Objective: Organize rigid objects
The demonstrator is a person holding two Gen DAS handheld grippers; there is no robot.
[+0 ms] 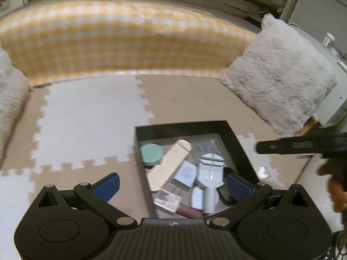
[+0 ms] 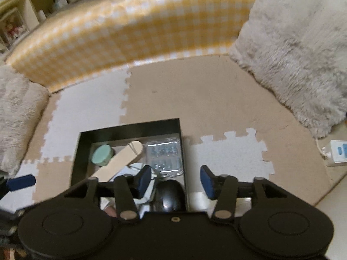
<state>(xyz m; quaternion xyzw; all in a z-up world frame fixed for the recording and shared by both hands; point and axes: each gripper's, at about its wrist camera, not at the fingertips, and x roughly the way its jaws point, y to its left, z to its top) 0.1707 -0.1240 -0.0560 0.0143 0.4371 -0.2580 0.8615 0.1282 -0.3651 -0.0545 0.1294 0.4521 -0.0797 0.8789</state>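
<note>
A black open box (image 1: 236, 138) sits on the foam floor mat. It holds a mint round tin (image 1: 151, 155), a beige flat case (image 1: 171, 164), a white tool with a round head (image 1: 211, 169), a small white card box (image 1: 186, 173), a pink tube (image 1: 188, 212) and a clear blister pack (image 2: 164, 158). A black mouse (image 2: 170, 195) lies at the box's near right. My left gripper (image 1: 173, 184) is open and empty above the box's near end. My right gripper (image 2: 175, 179) is open and empty over the box's right wall (image 2: 182, 151).
A yellow checked cushion (image 1: 121, 41) runs along the back. Furry grey pillows (image 1: 279, 73) stand at right and left. A white power strip (image 2: 338, 152) lies at far right. The mat is beige and white puzzle tiles (image 1: 86, 117). The other gripper's arm (image 1: 303, 145) crosses the right side.
</note>
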